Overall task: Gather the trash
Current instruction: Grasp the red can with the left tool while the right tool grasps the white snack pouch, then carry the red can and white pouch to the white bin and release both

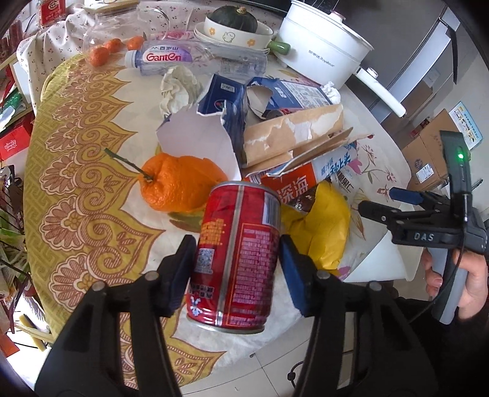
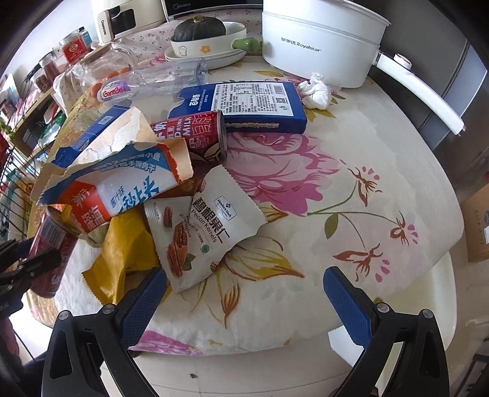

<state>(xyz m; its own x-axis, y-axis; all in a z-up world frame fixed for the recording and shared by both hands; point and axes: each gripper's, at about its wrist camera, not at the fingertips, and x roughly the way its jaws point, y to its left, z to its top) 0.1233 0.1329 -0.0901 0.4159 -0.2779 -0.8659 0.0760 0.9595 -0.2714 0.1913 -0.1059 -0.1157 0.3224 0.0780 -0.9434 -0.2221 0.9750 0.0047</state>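
Note:
A red drink can [image 1: 238, 250] stands tilted between the blue pads of my left gripper [image 1: 237, 268], which is shut on it near the table's front edge; the can [image 2: 49, 241] also shows at the far left of the right wrist view. Behind it lie a yellow wrapper [image 1: 318, 226], a torn orange-and-white carton [image 2: 122, 189], a white pecan bag [image 2: 207, 226], a second red can [image 2: 195, 134] on its side, a blue box [image 2: 244, 103] and crumpled tissues [image 2: 316, 91]. My right gripper [image 2: 244, 299] hangs open over the flowered tablecloth, its left finger beside the pecan bag.
A large orange [image 1: 177, 186] with a stem sits left of the held can. A plastic water bottle [image 1: 189, 59], a bowl with a dark squash [image 1: 235, 27] and a white electric pot [image 1: 324, 42] stand at the back. Cardboard boxes [image 1: 428, 158] are on the floor at right.

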